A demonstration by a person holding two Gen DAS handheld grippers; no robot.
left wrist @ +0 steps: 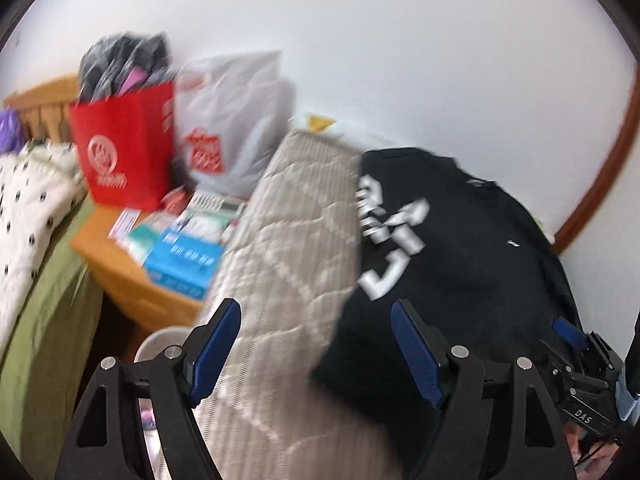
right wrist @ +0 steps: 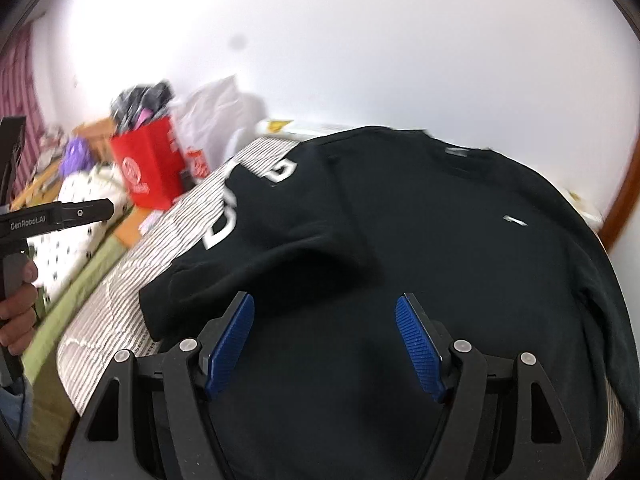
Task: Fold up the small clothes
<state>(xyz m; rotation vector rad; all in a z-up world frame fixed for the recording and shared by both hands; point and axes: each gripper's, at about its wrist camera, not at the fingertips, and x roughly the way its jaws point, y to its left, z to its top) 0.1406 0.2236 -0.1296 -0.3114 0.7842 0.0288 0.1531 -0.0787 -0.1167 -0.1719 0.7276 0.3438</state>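
Note:
A black sweatshirt (right wrist: pixel 420 240) with white letters lies spread on a grey striped pad (left wrist: pixel 288 248). One sleeve (right wrist: pixel 256 264) is laid across the body, its cuff toward the pad's near edge. My right gripper (right wrist: pixel 326 344) hovers over the sweatshirt's lower part, open, with no cloth between its blue pads. My left gripper (left wrist: pixel 316 344) is open above the sweatshirt's left edge (left wrist: pixel 460 240) and the bare pad, holding nothing. A blue finger (left wrist: pixel 570 333) of the right gripper shows at the lower right of the left wrist view. The picture is motion-blurred.
Left of the pad a wooden bedside table (left wrist: pixel 120 280) carries a red paper bag (left wrist: pixel 124 148), a white plastic bag (left wrist: pixel 236 120) and small boxes. Further left lie a green sheet (left wrist: pixel 48 320) and a dotted quilt (left wrist: pixel 32 208). A white wall stands behind. A hand (right wrist: pixel 16 312) holds the left tool.

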